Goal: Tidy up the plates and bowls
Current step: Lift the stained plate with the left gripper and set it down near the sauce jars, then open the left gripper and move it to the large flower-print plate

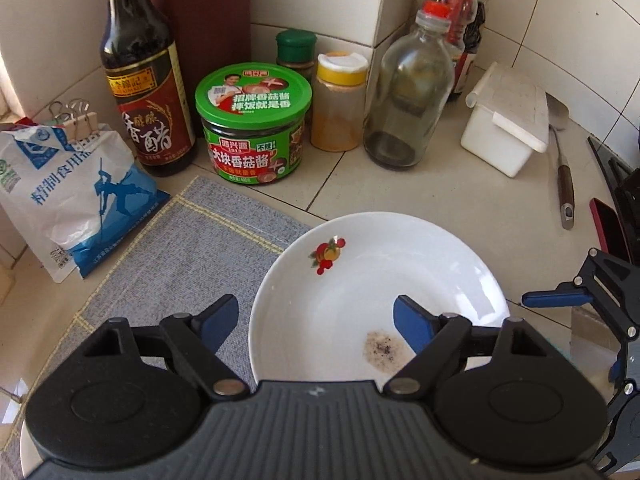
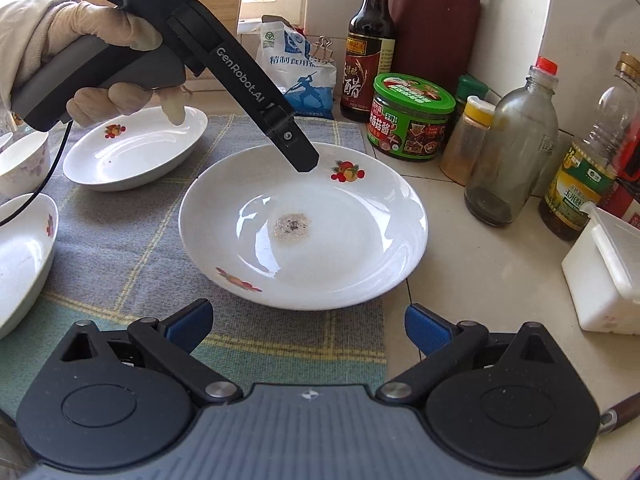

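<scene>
A white plate [image 1: 380, 272] with fruit prints and a brown stain in its middle lies half on the grey mat [image 1: 180, 260], half on the tiled counter. My left gripper [image 1: 318, 322] is open and straddles the plate's near-left rim, one pad over the mat and one over the plate, neither pressing. In the right wrist view the plate [image 2: 340, 248] sits just ahead of my right gripper [image 2: 308, 326], which is open with nothing between its fingers. There a gloved hand [image 2: 100, 24] holds the left gripper [image 2: 306, 162] tilted down over the far rim.
An oval white dish [image 2: 136, 156], a white bowl [image 2: 20, 248] and a small cup [image 2: 24, 160] stand on the mat's left side. Behind the plate stand a vinegar bottle [image 1: 140, 80], a green jar [image 1: 252, 124], spice jars, a glass bottle [image 1: 408, 92], a white box [image 1: 508, 120] and a salt bag [image 1: 76, 196].
</scene>
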A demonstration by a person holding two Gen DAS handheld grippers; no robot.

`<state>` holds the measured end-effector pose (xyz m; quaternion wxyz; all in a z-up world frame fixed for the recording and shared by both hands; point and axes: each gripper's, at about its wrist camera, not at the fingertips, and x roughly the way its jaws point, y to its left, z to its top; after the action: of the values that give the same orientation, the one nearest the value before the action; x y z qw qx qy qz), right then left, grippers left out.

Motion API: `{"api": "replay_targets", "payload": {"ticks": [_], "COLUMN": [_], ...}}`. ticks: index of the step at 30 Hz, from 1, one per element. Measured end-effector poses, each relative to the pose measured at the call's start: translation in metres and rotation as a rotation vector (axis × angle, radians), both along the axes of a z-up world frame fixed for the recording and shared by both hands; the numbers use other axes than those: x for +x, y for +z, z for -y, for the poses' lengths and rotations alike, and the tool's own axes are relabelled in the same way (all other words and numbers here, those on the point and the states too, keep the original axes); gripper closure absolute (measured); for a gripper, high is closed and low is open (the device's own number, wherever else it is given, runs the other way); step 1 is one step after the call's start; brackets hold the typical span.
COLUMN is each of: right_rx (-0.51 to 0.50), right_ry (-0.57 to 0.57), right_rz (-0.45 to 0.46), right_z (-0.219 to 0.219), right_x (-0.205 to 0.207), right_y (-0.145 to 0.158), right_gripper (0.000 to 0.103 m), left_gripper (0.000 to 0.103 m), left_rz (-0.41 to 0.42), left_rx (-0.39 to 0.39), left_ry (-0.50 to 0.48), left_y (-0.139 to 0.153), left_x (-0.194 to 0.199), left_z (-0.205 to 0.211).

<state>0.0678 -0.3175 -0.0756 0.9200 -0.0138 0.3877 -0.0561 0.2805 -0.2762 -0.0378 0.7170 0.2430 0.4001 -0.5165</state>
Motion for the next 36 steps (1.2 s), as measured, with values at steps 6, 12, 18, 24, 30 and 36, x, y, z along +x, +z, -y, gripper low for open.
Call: {"api": "replay_targets", "payload": {"ticks": [6,12,18,24,30,36], "right_rx": [0.051,0.065,0.082,0.087,0.116,0.139], "right_ry": [-0.009,0.043,0.113,0.207,0.289,0.356], "right_rz": [0.057,0.086,0.106,0.103,0.103,0.090], "right_z": [-0.017,-0.037,-0.054,-0.072,-0.086,-0.105], "right_x": [-0.027,-0.049,-0.072,-0.092,-0.103,-0.098], "right_y": [0.013,0.021,0.026,0.026,0.024,0.020], "right_gripper": [0.000,0.000,0.000,0.000,0.000,0.000], "left_gripper": [0.014,0.011,0.010,0.010,0.010,0.010], "left_rz": [0.055,0.090,0.118,0.130,0.127,0.098], "left_rx": [-0.063,-0.109,-0.114,-0.102,-0.087,-0.092], "left_ry": [0.055,0.132,0.215,0.338,0.488,0.639], "left_y": [0.034,0.050,0.049,0.042,0.031,0.023], "left_x": [-0.037,-0.082,-0.132,-0.175,-0.213,-0.233], "left_z": [-0.037,-0.077,-0.119,-0.159,-0.197,-0.235]}}
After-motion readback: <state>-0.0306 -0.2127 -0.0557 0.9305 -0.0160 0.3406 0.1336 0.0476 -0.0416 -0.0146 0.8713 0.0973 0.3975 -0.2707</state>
